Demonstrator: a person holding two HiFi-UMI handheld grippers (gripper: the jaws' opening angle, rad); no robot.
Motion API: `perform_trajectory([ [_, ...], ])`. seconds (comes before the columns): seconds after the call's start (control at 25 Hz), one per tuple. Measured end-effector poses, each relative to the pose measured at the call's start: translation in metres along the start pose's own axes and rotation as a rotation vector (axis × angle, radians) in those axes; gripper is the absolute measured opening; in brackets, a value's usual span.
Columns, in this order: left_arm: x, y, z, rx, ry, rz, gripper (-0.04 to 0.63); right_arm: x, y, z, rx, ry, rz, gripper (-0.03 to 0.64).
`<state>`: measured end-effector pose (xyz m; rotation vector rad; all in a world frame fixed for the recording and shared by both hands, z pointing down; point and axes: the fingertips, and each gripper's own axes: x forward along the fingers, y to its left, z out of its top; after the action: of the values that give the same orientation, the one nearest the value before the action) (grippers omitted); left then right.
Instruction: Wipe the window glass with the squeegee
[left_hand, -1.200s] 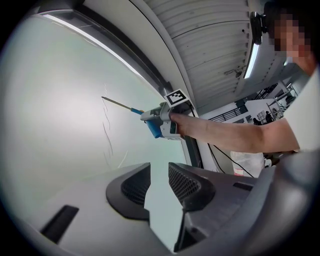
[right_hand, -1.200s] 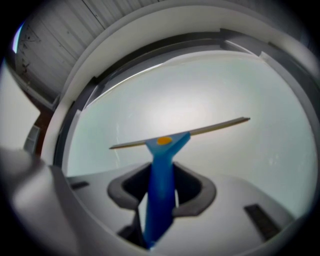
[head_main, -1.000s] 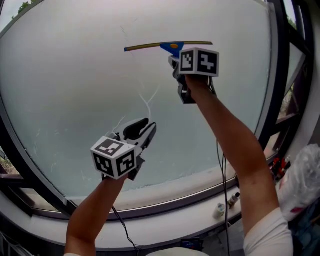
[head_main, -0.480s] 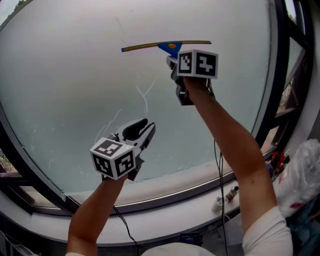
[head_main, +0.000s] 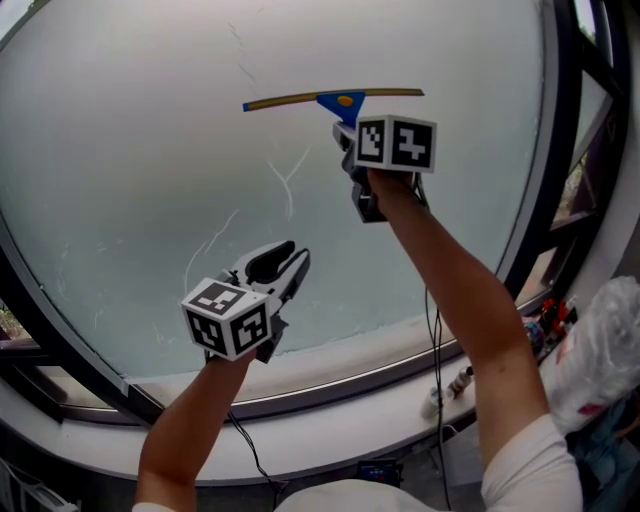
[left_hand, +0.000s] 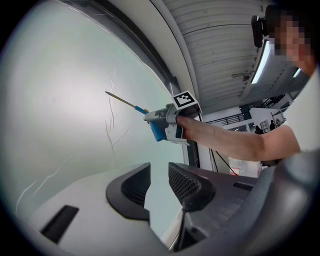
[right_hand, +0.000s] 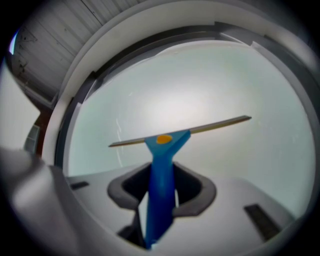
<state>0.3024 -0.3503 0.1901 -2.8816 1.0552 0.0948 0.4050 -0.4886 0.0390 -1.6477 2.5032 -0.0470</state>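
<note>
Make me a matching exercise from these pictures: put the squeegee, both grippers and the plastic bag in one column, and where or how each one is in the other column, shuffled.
Things
1. blue-handled squeegee with a thin blade
2. left gripper
3. right gripper
4. white plastic bag

States
A. jaws apart, nothing between them
B. low at the head view's right edge
C. blade stretched across the pale window glass
D. shut on a blue handle

Pairs: 1-C, 2-A, 3-D, 4-B
</note>
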Motion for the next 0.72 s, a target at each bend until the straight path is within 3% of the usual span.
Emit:
perform_trajectory([
  [0.72,-0.01,-0.005,-0.041,-0.057,0.032,0.011,0.133,-0.009,-0.008,-0.054,0.025,0.044,-0.012,0.144],
])
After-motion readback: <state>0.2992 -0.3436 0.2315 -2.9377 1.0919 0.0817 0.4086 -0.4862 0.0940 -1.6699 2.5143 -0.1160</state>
